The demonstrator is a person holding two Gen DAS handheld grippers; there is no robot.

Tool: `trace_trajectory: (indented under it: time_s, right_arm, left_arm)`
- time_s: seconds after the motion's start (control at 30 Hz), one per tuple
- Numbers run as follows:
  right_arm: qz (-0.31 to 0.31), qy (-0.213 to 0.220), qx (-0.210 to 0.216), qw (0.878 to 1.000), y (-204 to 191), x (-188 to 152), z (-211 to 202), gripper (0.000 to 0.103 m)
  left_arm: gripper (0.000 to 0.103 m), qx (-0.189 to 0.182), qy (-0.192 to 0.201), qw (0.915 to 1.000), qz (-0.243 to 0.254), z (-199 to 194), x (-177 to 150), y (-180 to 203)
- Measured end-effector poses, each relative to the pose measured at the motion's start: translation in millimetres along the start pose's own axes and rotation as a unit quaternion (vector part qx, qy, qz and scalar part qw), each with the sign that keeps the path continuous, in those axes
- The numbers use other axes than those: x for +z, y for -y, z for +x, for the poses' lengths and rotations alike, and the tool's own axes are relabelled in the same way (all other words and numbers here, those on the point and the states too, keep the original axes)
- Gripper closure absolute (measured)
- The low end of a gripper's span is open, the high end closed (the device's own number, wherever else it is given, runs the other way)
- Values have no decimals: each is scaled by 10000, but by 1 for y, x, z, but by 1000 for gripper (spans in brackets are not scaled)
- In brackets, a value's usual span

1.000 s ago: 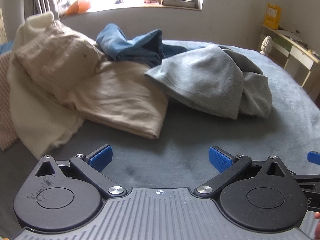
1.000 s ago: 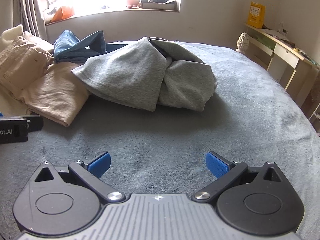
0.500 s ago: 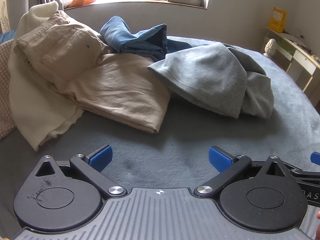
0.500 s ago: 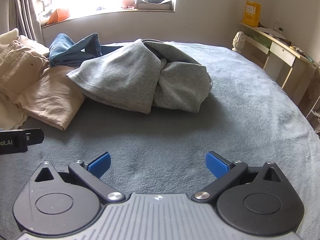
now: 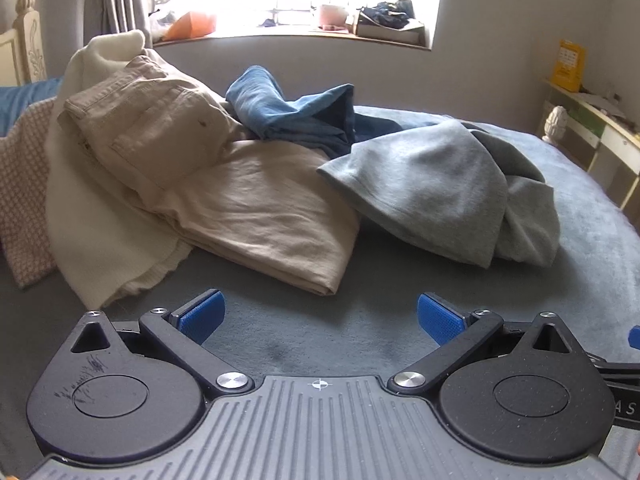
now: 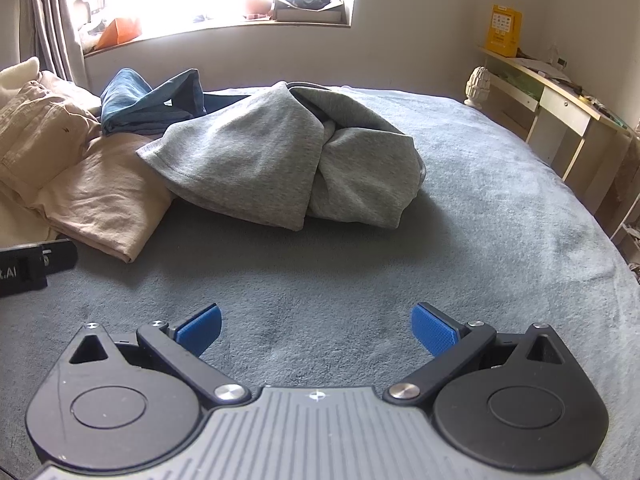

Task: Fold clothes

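Left tool (image 5: pixel 319 316) stands wide open and empty at the bottom of the left wrist view, its blue pads far apart above bare grey bed cover (image 5: pixel 420 292). Straight ahead, at the frame's centre, lies the tan trousers' (image 5: pixel 256 208) hem corner — the nearest cloth to this tool. The trousers run from there up toward the upper left, where they lie on a cream garment (image 5: pixel 100 232). A blue garment (image 5: pixel 296 116) sits above centre, and the grey sweatshirt (image 5: pixel 440 188) lies right of centre, its lower edge on the cover.

Right tool (image 6: pixel 316 327) is likewise open with nothing between its pads, low in the right wrist view. Here the grey sweatshirt (image 6: pixel 280 160) is a bundle at centre, slightly left, directly ahead across open bed cover (image 6: pixel 460 260); its long axis runs left to right. The trousers (image 6: pixel 100 200) sit at the left edge. By my reading the right tool is better lined up for the sweatshirt, the left for the trousers — nothing is folded yet.
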State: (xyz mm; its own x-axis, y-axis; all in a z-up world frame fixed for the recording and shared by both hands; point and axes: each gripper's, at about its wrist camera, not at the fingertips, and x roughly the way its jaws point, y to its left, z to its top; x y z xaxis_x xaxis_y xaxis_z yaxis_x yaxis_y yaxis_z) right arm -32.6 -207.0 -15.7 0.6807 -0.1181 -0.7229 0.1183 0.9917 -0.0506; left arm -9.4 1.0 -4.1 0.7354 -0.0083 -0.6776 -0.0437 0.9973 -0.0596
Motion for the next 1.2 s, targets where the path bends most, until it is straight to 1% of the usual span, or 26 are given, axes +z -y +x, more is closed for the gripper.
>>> trace_trajectory:
  time_s: [0.1, 0.17, 0.23, 0.47, 1.2]
  right_arm:
    - [-2, 5, 12, 10000, -1, 1, -1, 0]
    - [-7, 3, 17, 10000, -2, 1, -1, 0]
    - [-11, 2, 14, 10000, -2, 0, -1, 0]
    - [6, -7, 6, 10000, -2, 1, 0, 0]
    - [21, -50, -17, 10000, -2, 0, 5, 0]
  left_arm:
    - [0, -33, -23, 9999, -134, 1, -1, -5]
    - [0, 22, -8, 9999, -146, 2, -1, -6]
    - [0, 148, 47, 9998, -105, 1, -2, -5]
    - [0, 141, 34, 9999, 91, 1, -6, 2]
    - [0, 139, -98, 9997, 184, 7, -12, 7]
